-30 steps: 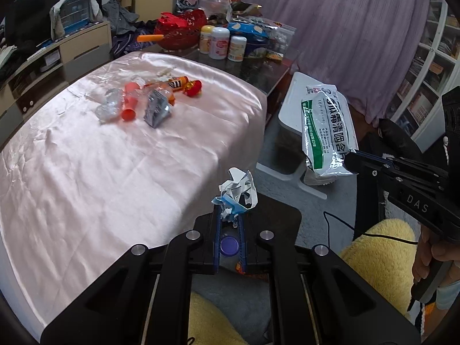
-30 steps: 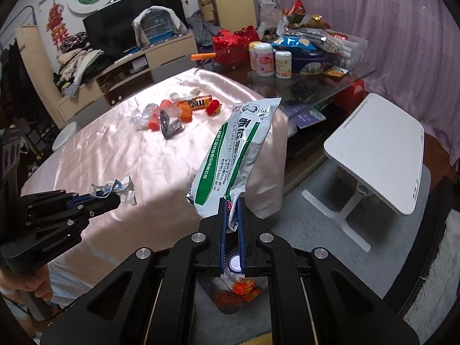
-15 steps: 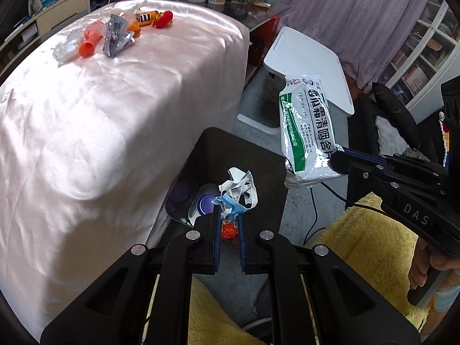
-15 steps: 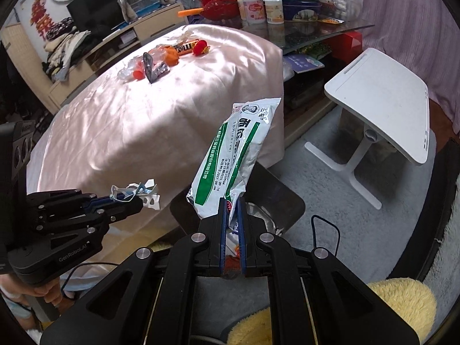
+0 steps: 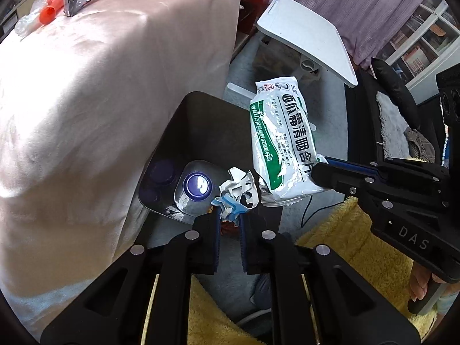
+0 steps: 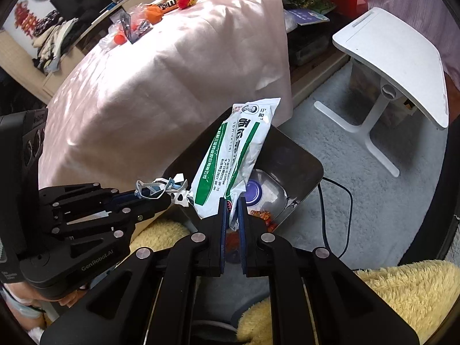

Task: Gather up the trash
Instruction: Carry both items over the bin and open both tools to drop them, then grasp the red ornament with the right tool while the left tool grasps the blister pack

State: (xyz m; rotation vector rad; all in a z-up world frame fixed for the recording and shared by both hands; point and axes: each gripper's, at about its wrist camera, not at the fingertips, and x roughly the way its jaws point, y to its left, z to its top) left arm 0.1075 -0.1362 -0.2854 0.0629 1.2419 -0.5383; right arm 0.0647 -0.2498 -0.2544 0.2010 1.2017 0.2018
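My left gripper (image 5: 230, 215) is shut on a crumpled white and blue paper scrap (image 5: 237, 185), held over the mouth of a dark bin (image 5: 201, 120) on the floor. My right gripper (image 6: 231, 205) is shut on the lower corner of a white and green foil packet (image 6: 235, 155), which stands up over the same bin (image 6: 302, 158). Inside the bin lie a clear bottle with a purple cap (image 5: 197, 185) and some orange-red scraps (image 6: 260, 215). In the left wrist view the right gripper (image 5: 320, 172) reaches in from the right with the packet (image 5: 283, 146).
The bin stands against a table draped in pink satin (image 5: 100, 86); more trash (image 6: 138, 23) lies at its far end. A small white side table (image 6: 396, 54) stands on the grey carpet (image 6: 359, 178) to the right. A yellow fluffy cushion (image 5: 353, 247) and a black cable (image 6: 342, 201) lie close by.
Both grippers have sunk and tipped downward toward the bin, each keeping hold of its trash. The bin now fills the middle of both views, and the scrap and packet hang just above it.
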